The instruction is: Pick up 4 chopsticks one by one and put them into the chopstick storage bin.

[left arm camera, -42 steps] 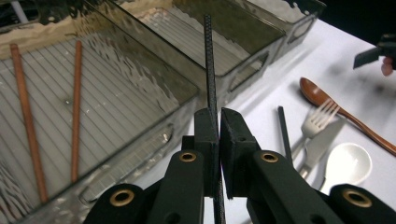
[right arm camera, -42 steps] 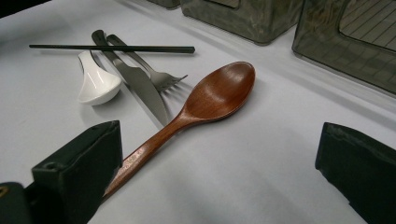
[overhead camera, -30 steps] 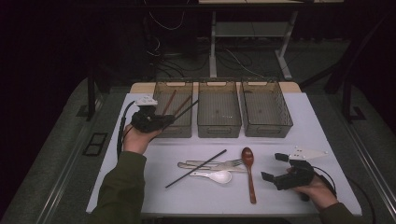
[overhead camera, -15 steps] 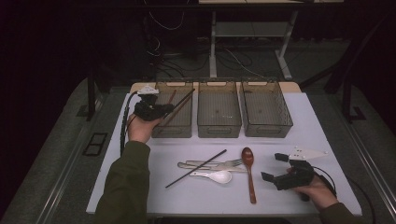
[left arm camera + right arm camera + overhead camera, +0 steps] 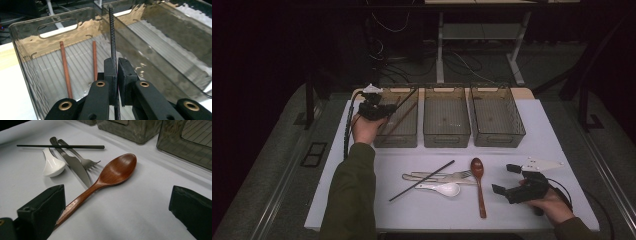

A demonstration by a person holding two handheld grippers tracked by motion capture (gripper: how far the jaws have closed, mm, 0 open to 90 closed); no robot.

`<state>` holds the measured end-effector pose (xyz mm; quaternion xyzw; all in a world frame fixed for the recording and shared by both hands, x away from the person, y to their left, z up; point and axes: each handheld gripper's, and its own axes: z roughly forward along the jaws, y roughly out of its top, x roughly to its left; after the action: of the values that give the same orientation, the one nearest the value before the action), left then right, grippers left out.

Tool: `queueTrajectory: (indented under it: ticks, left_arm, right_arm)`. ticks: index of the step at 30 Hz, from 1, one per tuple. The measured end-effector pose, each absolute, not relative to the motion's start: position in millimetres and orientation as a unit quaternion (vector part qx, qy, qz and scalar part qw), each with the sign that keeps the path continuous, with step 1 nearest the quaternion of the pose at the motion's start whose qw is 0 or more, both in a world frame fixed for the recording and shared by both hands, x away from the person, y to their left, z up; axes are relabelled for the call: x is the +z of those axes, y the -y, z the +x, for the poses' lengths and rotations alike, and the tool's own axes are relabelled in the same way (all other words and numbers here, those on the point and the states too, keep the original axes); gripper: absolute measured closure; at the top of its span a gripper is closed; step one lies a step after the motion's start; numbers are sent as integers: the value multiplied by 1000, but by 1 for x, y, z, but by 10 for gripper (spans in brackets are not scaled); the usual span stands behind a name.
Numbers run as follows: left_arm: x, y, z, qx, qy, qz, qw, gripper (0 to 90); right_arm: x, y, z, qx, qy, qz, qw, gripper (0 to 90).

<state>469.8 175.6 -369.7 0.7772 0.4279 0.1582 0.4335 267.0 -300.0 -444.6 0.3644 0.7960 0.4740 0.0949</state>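
Observation:
My left gripper (image 5: 379,110) hangs at the left edge of the left clear bin (image 5: 395,141), shut on a black chopstick (image 5: 406,98) that slants over the bin. In the left gripper view the jaws (image 5: 117,67) pinch that black chopstick (image 5: 112,35) above the bin's floor, where two brown chopsticks (image 5: 65,70) lie. My right gripper (image 5: 509,180) rests open at the table's front right. In the right gripper view its jaws (image 5: 116,195) stand wide apart around the handle of a wooden spoon (image 5: 110,173), not touching it.
A second black chopstick (image 5: 422,180), a white spoon (image 5: 443,189), and a knife and fork (image 5: 447,176) lie left of the wooden spoon (image 5: 478,185). The middle bin (image 5: 446,141) and right bin (image 5: 499,141) stand in a row at the back.
My left gripper has carried the black chopstick away from the person, up along the left bin's edge. The right gripper and the table's cutlery have not moved.

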Motion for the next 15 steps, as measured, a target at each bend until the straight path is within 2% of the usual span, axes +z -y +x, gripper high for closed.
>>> queueTrajectory:
  ticks: [15]
  left_arm:
    - [-384, -176, 484, 162, -451, 772, 418, 845]
  right_arm:
    - [-444, 301, 267, 476, -795, 364, 93, 7]
